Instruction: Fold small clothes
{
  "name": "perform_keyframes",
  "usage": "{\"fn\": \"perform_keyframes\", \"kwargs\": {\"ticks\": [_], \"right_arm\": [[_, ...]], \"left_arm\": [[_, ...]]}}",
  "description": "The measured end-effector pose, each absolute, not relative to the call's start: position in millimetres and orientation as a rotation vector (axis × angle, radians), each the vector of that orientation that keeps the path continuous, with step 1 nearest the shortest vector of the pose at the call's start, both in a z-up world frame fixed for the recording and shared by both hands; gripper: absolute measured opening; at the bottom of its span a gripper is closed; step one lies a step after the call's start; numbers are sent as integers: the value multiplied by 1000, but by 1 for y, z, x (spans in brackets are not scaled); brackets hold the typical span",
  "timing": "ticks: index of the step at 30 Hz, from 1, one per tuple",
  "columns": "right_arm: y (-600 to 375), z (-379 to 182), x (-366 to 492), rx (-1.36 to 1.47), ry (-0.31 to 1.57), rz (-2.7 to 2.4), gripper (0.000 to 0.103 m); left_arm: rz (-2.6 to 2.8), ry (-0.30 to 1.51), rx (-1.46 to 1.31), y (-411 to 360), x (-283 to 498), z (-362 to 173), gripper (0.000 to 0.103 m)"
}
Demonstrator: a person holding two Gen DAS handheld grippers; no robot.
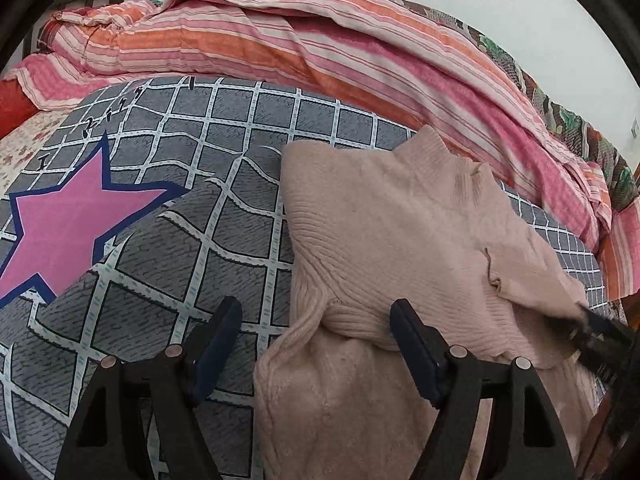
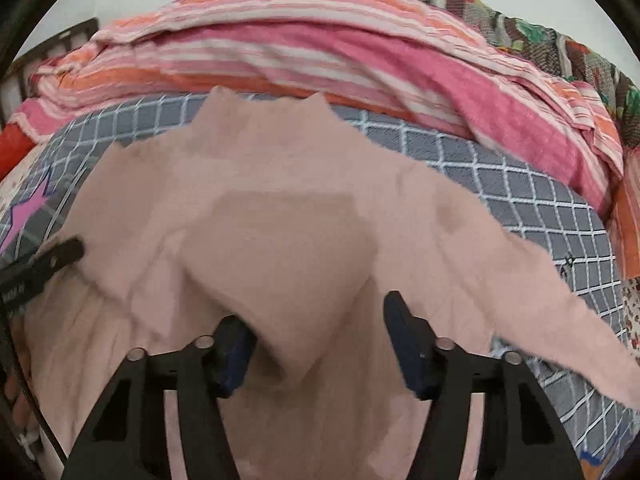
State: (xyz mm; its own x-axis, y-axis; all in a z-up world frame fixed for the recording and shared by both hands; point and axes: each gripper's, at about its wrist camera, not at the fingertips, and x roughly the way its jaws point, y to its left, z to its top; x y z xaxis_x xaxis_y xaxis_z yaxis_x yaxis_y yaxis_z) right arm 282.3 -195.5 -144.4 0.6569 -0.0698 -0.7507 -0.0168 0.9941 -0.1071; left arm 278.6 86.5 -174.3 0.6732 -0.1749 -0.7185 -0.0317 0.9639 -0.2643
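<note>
Both views are bright with soft, even light; no source shows and nothing glares. Shadows are faint, a thin one under the pale pink sweater [image 1: 400,240]. The left wrist view is sharp, apart from a smeared dark shape at its right edge. The right wrist view is blurred throughout. In both, straight lines bow and black corners ring the picture.

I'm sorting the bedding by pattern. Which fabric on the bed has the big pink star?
The grey checked sheet under the pale pink sweater. The quilt heaped behind it is pink and orange striped, with no star.
</note>
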Motion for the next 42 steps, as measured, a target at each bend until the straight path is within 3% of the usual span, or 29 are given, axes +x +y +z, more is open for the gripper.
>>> {"fn": "perform_keyframes", "kwargs": {"ticks": [17,23,25,27,30,31,33,34,38,42], "right_arm": [[-300,-155,248,26,853,-4,57],[-323,-154,244,146,838,36,35],[-326,-153,244,145,843,33,15],[-326,-151,244,140,836,43,13],[-325,-145,247,137,816,60,8],[-324,-144,248,136,810,63,6],[-321,-140,250,127,795,74,5],[-318,-139,251,117,790,76,4],[-313,-132,255,108,774,117,4],[-298,-125,267,72,743,130,4]], "left_arm": [[-80,837,-245,85,283,-174,77],[-91,855,-229,86,286,-171,78],[-103,856,-205,86,289,-166,78],[-92,829,-181,86,295,-156,76],[-129,865,-160,76,314,-156,63],[-139,889,-154,72,321,-160,46],[-85,901,-126,68,331,-164,29],[-62,882,-120,69,331,-161,15],[-7,784,-204,97,320,-150,11],[10,828,-236,115,322,-164,10]]}}
